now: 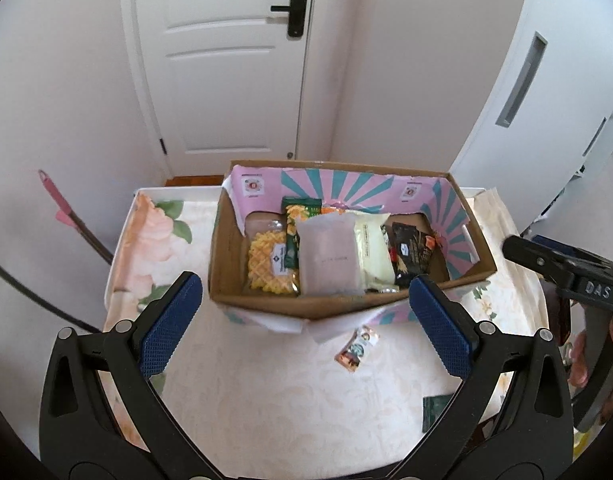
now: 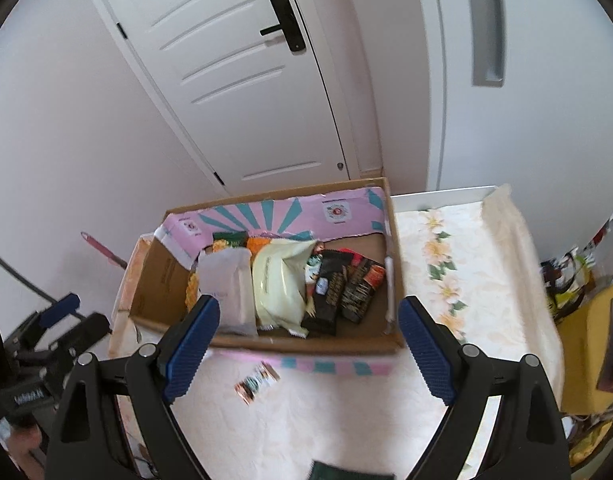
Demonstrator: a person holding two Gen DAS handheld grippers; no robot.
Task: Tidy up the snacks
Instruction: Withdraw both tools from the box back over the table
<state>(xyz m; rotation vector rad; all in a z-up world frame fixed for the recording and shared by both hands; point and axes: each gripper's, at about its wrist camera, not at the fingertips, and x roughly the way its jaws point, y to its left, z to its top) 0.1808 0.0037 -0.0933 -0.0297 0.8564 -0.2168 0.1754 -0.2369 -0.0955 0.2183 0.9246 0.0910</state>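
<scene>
A cardboard box [image 1: 226, 248] [image 2: 394, 280] with a pink and teal lining stands on the table and holds several snack packs: a yellow waffle pack [image 1: 268, 268], a pale pink pack [image 1: 328, 256] [image 2: 226, 288], a cream pack [image 1: 372, 252] [image 2: 278, 284] and black packs [image 1: 412, 254] [image 2: 346, 288]. A small colourful packet [image 1: 356, 344] [image 2: 256, 382] lies on the cloth in front of the box. My left gripper [image 1: 306, 324] hangs open above the near side of the box, nothing between its pads. My right gripper [image 2: 308, 350] is likewise open and empty. A dark green packet [image 1: 436, 412] [image 2: 348, 472] lies near the table's front edge.
The table wears a cream floral cloth [image 1: 266, 392] [image 2: 466, 264]. A white door [image 1: 226, 60] [image 2: 242, 80] and walls stand behind it. A pink-handled stick [image 1: 72, 216] leans at the left. Yellow bags [image 2: 586, 312] sit at the right. The right gripper [image 1: 562, 272] shows in the left wrist view.
</scene>
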